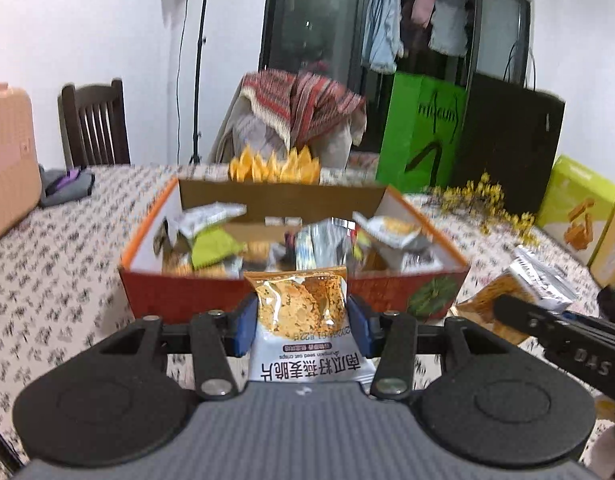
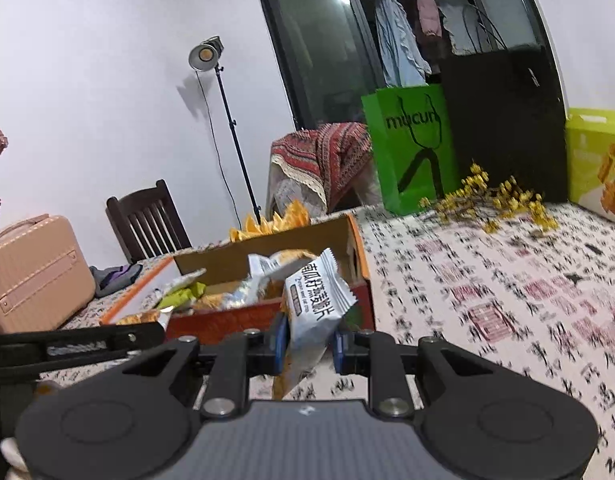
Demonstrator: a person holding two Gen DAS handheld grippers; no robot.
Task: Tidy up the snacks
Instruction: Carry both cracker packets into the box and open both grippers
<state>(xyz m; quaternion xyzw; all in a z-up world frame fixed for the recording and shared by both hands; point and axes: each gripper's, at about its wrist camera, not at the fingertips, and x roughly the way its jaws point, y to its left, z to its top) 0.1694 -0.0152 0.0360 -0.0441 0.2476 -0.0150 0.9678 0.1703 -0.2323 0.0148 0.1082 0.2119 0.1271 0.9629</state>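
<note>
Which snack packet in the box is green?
The green packet at the box's left side, lying among silver and orange ones; it alone is lime green.

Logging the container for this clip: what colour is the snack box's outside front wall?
Red snack box, orange rim; clearest in the left wrist view.

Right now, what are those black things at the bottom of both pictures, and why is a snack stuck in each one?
Those are two grabbing tools. A person holds one in each hand, and each has a camera looking along its two fingers, so each picture comes from one tool.

In the left tool's picture, the left hand-held gripper pinches a snack packet between its blue pads. In the right tool's picture, the right hand-held gripper pinches another packet.

Ahead, on the patterned tablecloth, sits an open red box already full of snacks. Yellow flowers and a green bag are further back.
</note>
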